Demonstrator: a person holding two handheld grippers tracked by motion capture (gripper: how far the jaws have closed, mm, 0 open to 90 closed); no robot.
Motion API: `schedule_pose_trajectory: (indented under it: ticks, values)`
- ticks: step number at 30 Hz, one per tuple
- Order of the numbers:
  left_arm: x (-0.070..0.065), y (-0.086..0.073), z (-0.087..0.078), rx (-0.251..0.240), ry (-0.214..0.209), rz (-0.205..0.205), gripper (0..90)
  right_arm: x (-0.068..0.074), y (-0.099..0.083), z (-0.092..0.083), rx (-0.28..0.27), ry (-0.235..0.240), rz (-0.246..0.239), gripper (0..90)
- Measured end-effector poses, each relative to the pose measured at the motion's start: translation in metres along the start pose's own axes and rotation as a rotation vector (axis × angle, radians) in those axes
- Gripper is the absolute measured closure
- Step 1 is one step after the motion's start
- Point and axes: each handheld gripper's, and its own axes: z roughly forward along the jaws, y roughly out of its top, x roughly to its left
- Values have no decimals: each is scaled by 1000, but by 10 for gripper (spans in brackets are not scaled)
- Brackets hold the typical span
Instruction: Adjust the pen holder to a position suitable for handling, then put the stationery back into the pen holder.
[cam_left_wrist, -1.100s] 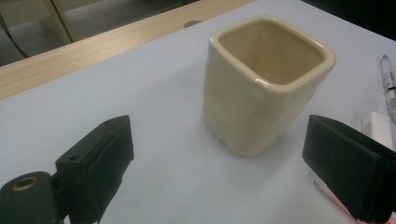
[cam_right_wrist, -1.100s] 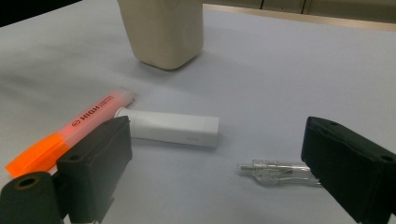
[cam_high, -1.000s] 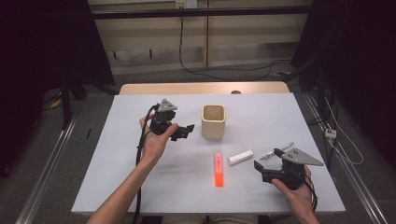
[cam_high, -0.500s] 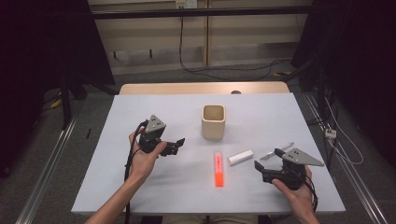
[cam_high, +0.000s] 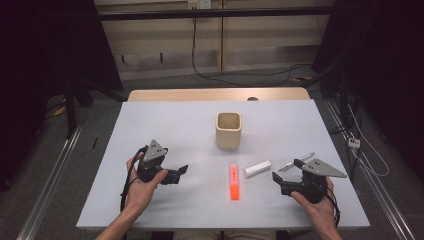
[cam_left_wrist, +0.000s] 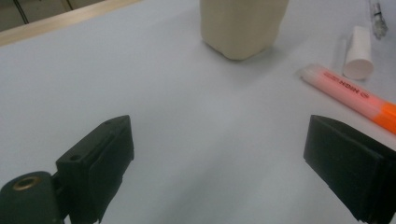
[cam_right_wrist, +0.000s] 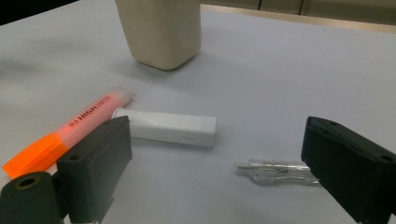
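Both the left gripper (cam_high: 175, 172) and the right gripper (cam_high: 285, 176) have jaws wide open, holding nothing. The orange marker (cam_high: 234, 180) lies on the bench (cam_high: 165, 120) between them.

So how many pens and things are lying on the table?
3: an orange highlighter in front of the cup, a white tube right of it, and a clear pen by the right claw.
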Motion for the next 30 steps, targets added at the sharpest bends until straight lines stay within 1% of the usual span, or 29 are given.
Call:
schedule_pose_trajectory:
  ticks: [4, 6, 7, 8, 10, 11, 12, 15, 16, 19, 21, 22, 23, 24, 25, 28, 30]
  values:
    - [-1, -8, -8, -13, -5, -18, 85, 1, 0, 0, 0, 1, -4, 88]
    - [-3, -12, -11, -14, 1, -20, 85, 0, 0, 0, 0, -1, -2, 88]
    - [-4, -15, -13, -12, 1, -29, 85, 0, 0, 0, 1, -1, 0, 89]
    - [-5, -17, -15, -10, 2, -26, 85, 0, 0, 0, 1, -1, 1, 89]
    - [-8, -21, -18, -11, 0, -36, 85, 0, 0, 0, 2, 0, 1, 89]
    - [-10, -23, -19, -15, -3, -37, 85, 0, 0, 1, 2, -1, 1, 89]
    - [-12, -25, -20, -10, -5, -26, 85, 0, 0, 0, 3, 1, -1, 88]
    - [-16, -32, -22, -10, -11, -29, 85, 1, 0, 0, 1, 0, -3, 89]
    - [-17, -34, -22, -10, -14, -39, 85, 0, 0, 0, 1, 0, -4, 88]
    - [-19, -37, -22, -12, -14, -32, 85, 0, 0, 0, -1, 1, -2, 87]
    - [-18, -38, -21, -7, -25, -29, 84, 0, 1, 0, 0, 10, 4, 85]
    - [-17, -39, -22, -16, -12, -27, 83, 0, 1, 0, -2, 19, 16, 84]
    - [-16, -40, -23, -17, -1, -40, 83, -1, 2, 1, -6, 34, 29, 81]
    - [-14, -42, -23, -16, -5, -54, 83, 0, 3, 2, -7, 46, 37, 77]
    - [-13, -42, -23, -17, -6, -71, 83, 1, 4, 3, -5, 48, 31, 69]
    - [-11, -43, -24, -23, 0, -66, 83, 2, 7, 3, 3, 44, 1, 52]
    - [-12, -42, -25, -22, 0, -67, 83, 2, 8, 2, 2, 32, 2, 52]
